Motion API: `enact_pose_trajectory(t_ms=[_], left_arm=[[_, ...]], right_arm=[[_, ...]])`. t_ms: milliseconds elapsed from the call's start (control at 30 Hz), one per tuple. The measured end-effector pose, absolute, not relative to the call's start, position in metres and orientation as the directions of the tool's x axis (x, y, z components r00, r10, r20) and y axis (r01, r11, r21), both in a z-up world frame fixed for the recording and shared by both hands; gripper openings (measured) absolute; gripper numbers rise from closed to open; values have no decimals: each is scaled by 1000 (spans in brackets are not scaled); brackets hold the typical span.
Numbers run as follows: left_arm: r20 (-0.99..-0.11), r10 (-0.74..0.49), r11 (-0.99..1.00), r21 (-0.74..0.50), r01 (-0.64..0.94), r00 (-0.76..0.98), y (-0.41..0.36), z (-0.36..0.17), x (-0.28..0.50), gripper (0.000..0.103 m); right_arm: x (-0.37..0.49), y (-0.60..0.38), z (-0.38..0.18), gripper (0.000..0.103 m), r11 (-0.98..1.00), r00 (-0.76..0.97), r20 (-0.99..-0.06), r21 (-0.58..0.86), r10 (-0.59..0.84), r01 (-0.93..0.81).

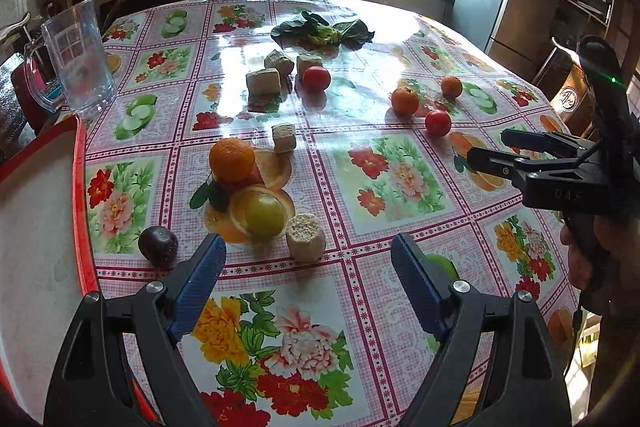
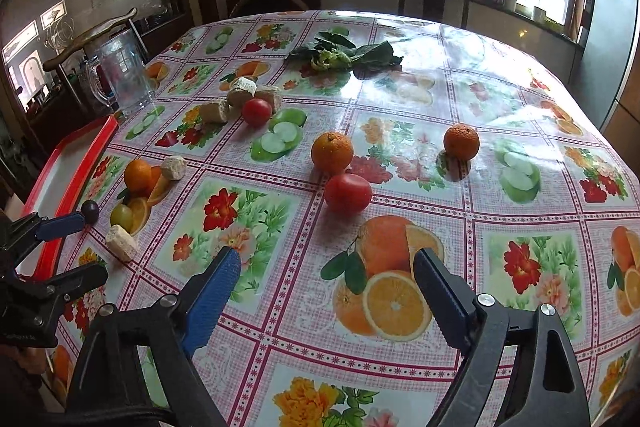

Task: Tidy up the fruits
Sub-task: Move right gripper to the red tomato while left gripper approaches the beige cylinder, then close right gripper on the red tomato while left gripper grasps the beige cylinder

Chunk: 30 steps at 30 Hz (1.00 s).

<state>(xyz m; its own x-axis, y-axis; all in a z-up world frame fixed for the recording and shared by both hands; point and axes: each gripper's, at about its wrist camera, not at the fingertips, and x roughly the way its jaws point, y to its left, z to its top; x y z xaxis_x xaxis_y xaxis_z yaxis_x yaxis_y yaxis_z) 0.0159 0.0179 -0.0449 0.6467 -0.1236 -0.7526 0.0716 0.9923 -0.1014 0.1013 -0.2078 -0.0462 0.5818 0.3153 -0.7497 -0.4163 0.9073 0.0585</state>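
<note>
Jaws on both of your tools stand apart with nothing between them. Your left gripper (image 1: 308, 259) hangs over the near left part of the table (image 1: 400, 227), blue pads spread and empty, and your right gripper (image 2: 326, 277) hovers over a printed orange near the table's near edge, likewise holding nothing.

Just past your left fingertips lie a dark plum (image 1: 158, 247), a green-yellow fruit (image 1: 264, 213) and a pale cut cylinder (image 1: 306, 237), with an orange (image 1: 232, 161) a little farther in and a beige cube (image 1: 284, 138) beside it. All sit near the table's left edge, next to the red-rimmed tray (image 1: 82, 163), whose white floor, as far as you can see it, holds no fruit.

Ahead of your right gripper, toward the table's middle, a red tomato (image 2: 347, 193) nearly touches a second orange (image 2: 332, 151); a third orange (image 2: 461, 141) sits apart to the right.

Farther in, another tomato (image 2: 256, 111) rests against a cluster of beige blocks (image 2: 242, 95). A clear plastic pitcher (image 2: 122, 77) stands at the left edge beyond the tray, looking empty. Leafy greens (image 2: 344, 55) lie toward the far edge.
</note>
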Motion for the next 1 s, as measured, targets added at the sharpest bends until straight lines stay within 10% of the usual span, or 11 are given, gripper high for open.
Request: enact_pose_trajectory(t_ms=[667,1000], left_arm=[[-731,-105,994,-71,79,674,26,-58,36,33],[-725,-133,990,-61,130,675,26,-55,21,19]], right_arm=[[157,-186,-73,35,917,578,-770,24,270,-398],[131,-199,-55,35,905,567,-736,148,370,-398]])
